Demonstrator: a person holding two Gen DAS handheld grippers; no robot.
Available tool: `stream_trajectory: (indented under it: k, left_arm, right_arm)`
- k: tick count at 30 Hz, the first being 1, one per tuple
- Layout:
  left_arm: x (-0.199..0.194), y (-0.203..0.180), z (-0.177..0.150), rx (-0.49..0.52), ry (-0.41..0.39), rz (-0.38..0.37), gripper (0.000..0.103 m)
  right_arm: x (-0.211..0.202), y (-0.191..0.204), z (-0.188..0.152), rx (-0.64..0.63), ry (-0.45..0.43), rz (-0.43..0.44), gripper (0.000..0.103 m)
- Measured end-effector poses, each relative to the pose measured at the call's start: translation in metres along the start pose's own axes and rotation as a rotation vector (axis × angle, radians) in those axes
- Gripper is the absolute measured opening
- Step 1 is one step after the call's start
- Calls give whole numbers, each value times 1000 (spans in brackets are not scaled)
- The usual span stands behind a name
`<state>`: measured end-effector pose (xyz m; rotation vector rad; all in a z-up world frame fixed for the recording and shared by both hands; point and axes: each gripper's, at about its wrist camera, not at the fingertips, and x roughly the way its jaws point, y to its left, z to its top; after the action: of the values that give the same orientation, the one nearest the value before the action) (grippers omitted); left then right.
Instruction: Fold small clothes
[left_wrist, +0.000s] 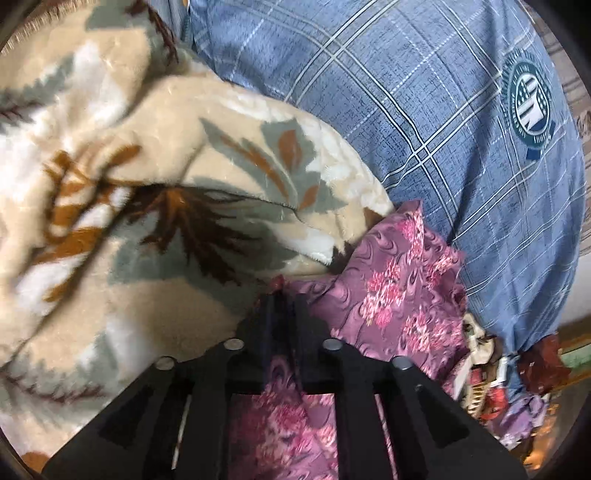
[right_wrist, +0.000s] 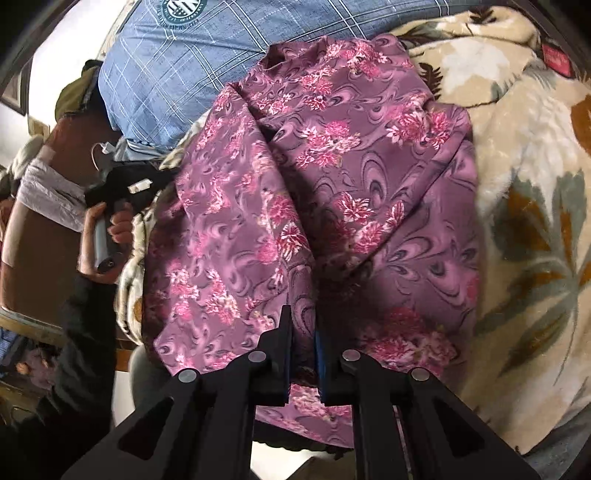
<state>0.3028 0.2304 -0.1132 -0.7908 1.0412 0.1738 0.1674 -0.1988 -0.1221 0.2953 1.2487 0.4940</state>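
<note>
The purple floral garment (right_wrist: 332, 192) lies heaped on the cream leaf-patterned blanket (right_wrist: 524, 206), and nearly everything around it is soft bulk. Beyond the garment the blue plaid pillow (right_wrist: 177, 74) rises like a wall, touching its far edge. To the garment's right the blanket swells in thick folds (no flat gap there). To its left the left hand (right_wrist: 107, 236) with its handle crowds the bed edge. Only the garment's near hem hangs over open floor, where a gripper could pass underneath.
</note>
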Motion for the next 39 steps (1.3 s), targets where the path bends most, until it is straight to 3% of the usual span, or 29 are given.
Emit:
stream_trajectory:
  k: [2,3,4,6,7,13,19,26,32,39]
  left_arm:
    - [-19,-11,-11,58,-19,-9,17]
    - [-33,-18,-21,105,-35,-15,25]
    - [-49,-24,-35,151,-58,-11,37]
    - [-73,-32,-62,215,-100,0,50]
    - [-84,-34,-76,238,-115,1,50]
    - [-125,-36,-167,285,-114,3,52]
    - [-132,-34,-218,289,-42,35,52]
    - [-150,-67,-226,339,18,3,52]
    - [-160,-97,-209,382,23,-56,53]
    - [-152,-118,-176,391,43,-61,53]
  right_arm:
    - [5,-10,0,41,7,-29,18]
    - [2,-11,-1,56,-1,-13,20]
    - [-7,-12,-3,61,-30,8,27]
    - [-24,-10,-6,56,-85,12,49]
    - [-33,-9,-9,54,-114,12,61]
    - [-53,-9,-19,61,-147,19,63]
    - [-59,-18,-33,104,-142,15,65]
    - [-72,-24,-30,105,-99,-60,66]
    - [-87,-22,-1,71,-107,-80,67]
    - [-96,-14,40,44,-114,-68,67]
